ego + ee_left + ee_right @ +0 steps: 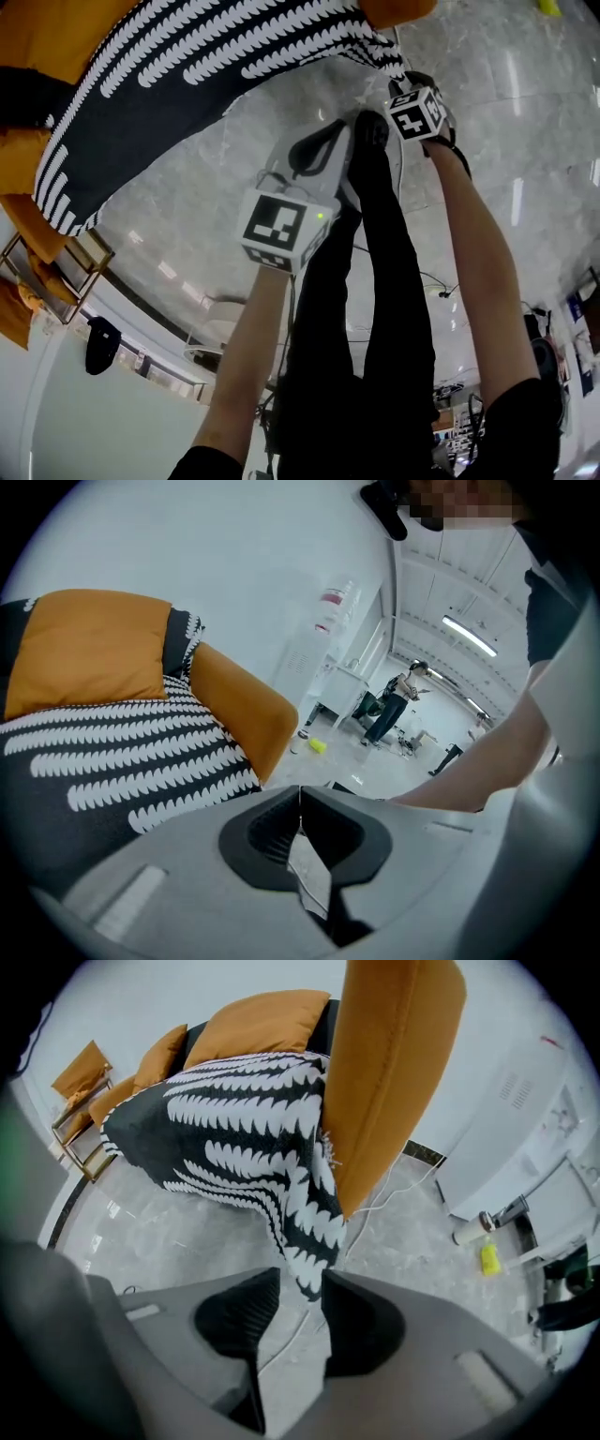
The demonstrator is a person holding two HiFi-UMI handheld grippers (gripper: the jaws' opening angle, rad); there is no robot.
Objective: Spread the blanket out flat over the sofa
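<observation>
The black blanket with white scalloped stripes (187, 84) lies draped over the orange sofa (56, 37), hanging over its front and side. In the right gripper view the blanket (244, 1129) covers the seat, and one corner hangs down beside the orange armrest (394, 1063). My right gripper (300, 1274) is above the floor just short of that corner, open, with nothing between the pads. My left gripper (300, 789) is shut with its tips touching and holds nothing; the blanket (112, 752) lies to its left. In the head view both grippers, left (330, 127) and right (405, 82), hover off the sofa's edge.
A white cable (394, 1194) runs across the marble floor near the armrest. A yellow object (487, 1258) and white equipment (525, 1147) stand to the right. Orange chairs (80, 1072) stand left of the sofa. A person (394, 700) stands far off. My own legs (375, 309) are below the grippers.
</observation>
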